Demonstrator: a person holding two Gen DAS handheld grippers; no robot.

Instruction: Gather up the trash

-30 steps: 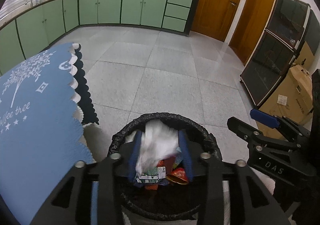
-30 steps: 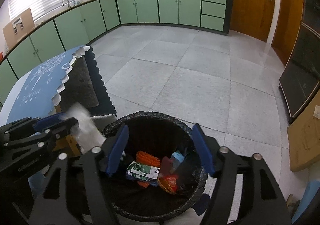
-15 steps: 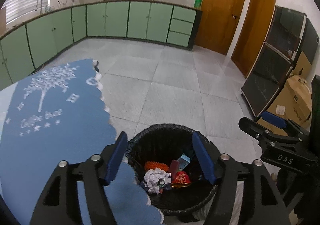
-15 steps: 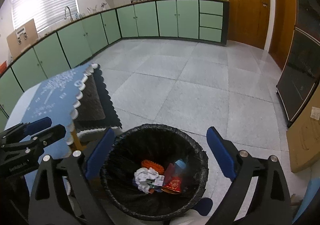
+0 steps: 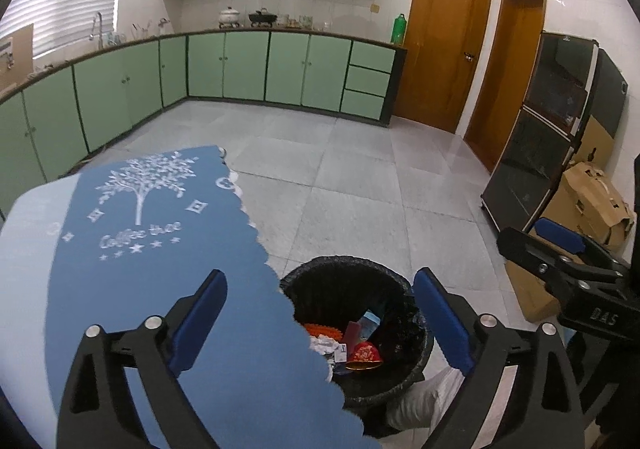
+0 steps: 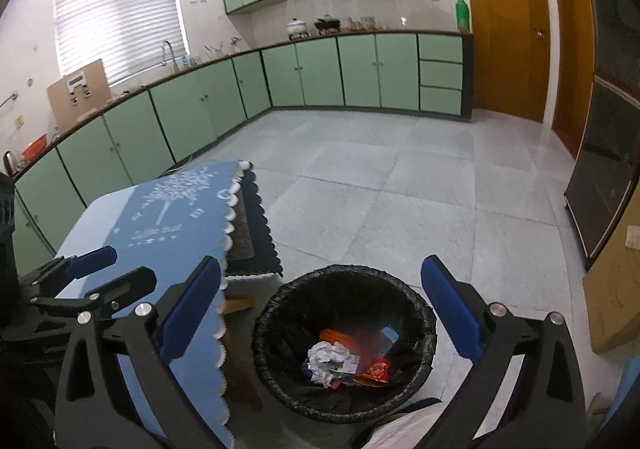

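Both crumpled tissues are now lying in the black-lined bin (image 6: 344, 341) among the wrappers (image 6: 374, 369), the left hand-held gripper (image 5: 320, 325) opening with nothing between its jaws and the right hand-held gripper (image 6: 320, 313) spread and empty, while the blue-clothed desk (image 5: 160, 249) is showing no litter in a green-cabineted kitchen, suggesting collection is nearing done

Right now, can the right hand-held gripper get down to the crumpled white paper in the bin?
Probably yes: the right hand-held gripper is empty above the bin, whose mouth is uncovered, and the crumpled white paper lies on top.
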